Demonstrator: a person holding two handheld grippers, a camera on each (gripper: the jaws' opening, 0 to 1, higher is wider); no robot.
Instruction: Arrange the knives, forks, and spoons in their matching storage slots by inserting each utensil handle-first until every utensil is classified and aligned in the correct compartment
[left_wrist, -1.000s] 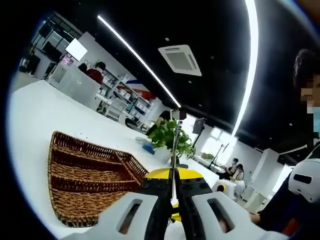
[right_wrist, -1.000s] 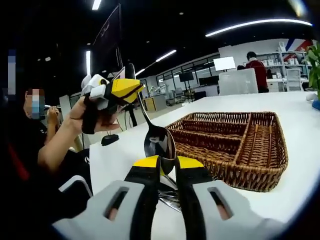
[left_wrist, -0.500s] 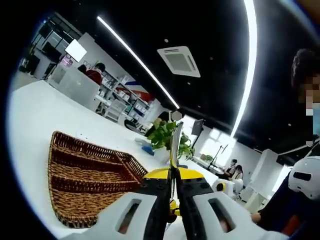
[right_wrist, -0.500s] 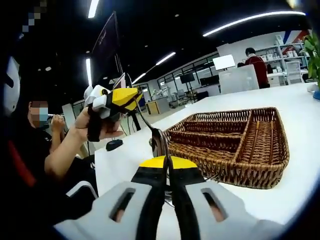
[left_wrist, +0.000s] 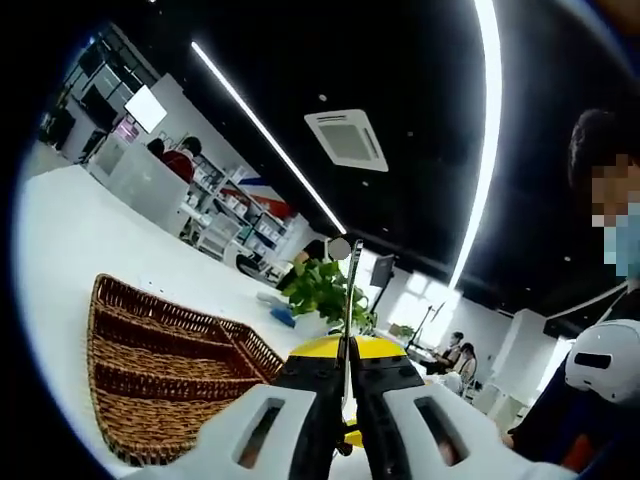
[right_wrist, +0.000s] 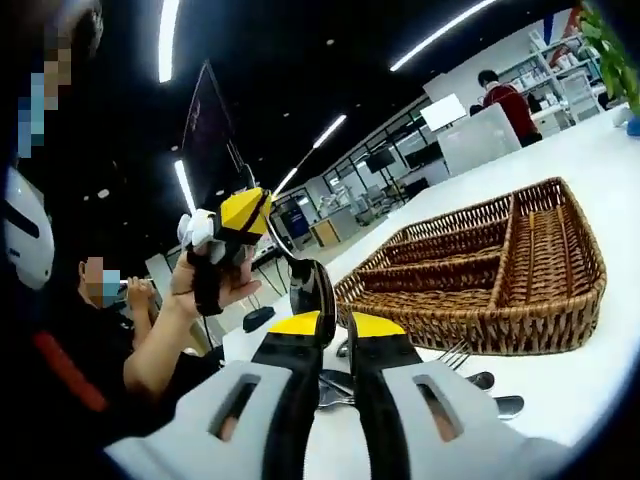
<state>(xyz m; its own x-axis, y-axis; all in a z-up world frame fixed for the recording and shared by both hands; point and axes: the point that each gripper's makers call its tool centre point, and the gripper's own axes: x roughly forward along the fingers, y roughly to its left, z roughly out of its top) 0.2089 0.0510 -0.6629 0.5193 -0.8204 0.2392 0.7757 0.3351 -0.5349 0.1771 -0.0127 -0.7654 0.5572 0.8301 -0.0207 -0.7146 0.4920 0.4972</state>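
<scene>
Left gripper (left_wrist: 345, 375) has its fingers pinched on a spoon (right_wrist: 312, 290) handle, held up in the air. The spoon's bowl sits between the right gripper's (right_wrist: 335, 340) fingers, closed on it too. Wicker tray (right_wrist: 500, 270) sits on the white tabletop (right_wrist: 600, 150), spare cutlery (right_wrist: 470, 385) lying just beside it.

Big open office in the background: long strip lights (left_wrist: 265, 135) run across a dark ceiling next to a square air vent (left_wrist: 346, 139). A leafy green plant (left_wrist: 320, 288) sits on the white surface (left_wrist: 70, 235), and behind it a person in a red top (right_wrist: 508, 97) is by some shelves. A dark monitor (right_wrist: 212, 130) stands off to the side too.
</scene>
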